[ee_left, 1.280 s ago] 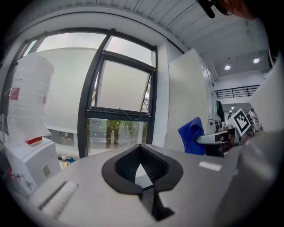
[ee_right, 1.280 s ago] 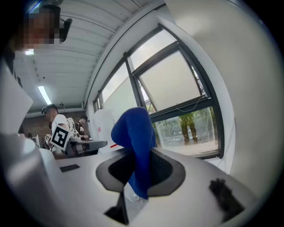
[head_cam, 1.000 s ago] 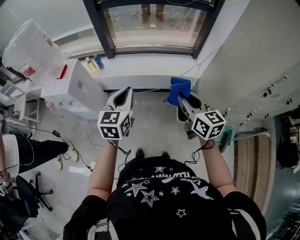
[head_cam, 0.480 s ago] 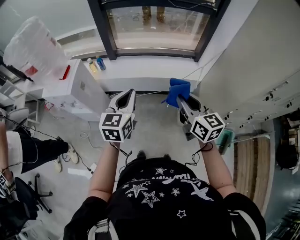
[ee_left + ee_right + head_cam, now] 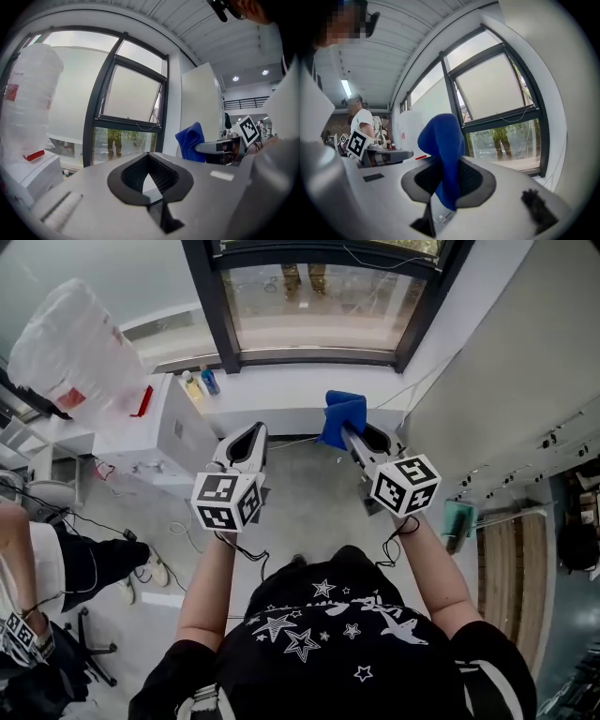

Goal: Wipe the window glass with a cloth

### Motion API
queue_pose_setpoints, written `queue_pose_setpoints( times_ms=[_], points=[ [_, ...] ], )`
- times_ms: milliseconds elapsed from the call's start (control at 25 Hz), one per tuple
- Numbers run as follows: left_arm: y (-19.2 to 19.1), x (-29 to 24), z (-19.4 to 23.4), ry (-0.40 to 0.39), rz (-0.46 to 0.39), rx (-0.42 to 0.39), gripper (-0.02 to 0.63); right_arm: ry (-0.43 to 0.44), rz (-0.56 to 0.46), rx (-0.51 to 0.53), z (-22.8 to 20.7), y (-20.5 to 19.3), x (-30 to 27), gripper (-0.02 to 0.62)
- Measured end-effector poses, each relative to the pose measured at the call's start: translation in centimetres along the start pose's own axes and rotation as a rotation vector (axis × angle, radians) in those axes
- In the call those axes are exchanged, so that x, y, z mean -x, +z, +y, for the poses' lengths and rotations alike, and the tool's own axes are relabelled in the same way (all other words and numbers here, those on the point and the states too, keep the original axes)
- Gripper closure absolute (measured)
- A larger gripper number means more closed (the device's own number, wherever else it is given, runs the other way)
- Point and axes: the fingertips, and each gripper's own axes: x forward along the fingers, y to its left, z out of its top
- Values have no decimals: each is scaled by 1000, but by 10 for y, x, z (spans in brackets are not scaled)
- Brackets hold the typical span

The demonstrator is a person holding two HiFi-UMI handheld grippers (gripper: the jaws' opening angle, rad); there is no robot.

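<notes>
The window glass (image 5: 319,306) sits in a dark frame straight ahead, above a white sill (image 5: 281,390); it also shows in both gripper views (image 5: 124,143) (image 5: 501,140). A blue cloth (image 5: 342,416) sticks up from my right gripper (image 5: 345,432), which is shut on it and held short of the sill. In the right gripper view the cloth (image 5: 443,140) stands folded between the pads of the right gripper (image 5: 449,176). My left gripper (image 5: 246,435) hovers level with it on the left, shut and with nothing held (image 5: 149,157). The cloth (image 5: 191,140) shows to its right.
A white cabinet (image 5: 173,432) with small bottles (image 5: 202,382) stands left of the window, under a large clear plastic bag (image 5: 70,348). A dark bin (image 5: 377,441) sits on the floor below the right gripper. Another person's leg (image 5: 103,559) is at the far left. A white wall (image 5: 487,362) closes the right side.
Both grippers have edged forward towards the window. The right one, with the cloth, has shifted a little left. Both stay shut as before.
</notes>
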Motion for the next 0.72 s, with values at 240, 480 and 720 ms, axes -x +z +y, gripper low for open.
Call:
queue_pose_setpoints(
  times_ms=[240, 480, 720],
  points=[
    [-2, -15, 6, -54, 1, 4, 600, 9, 54, 17, -1, -13, -15, 517],
    [-15, -56, 20, -6, 40, 28, 600, 23, 59, -29, -36, -21, -47, 517],
    [-8, -108, 36, 24, 38, 51, 600, 74, 47, -46, -85, -7, -90, 517]
  ],
)
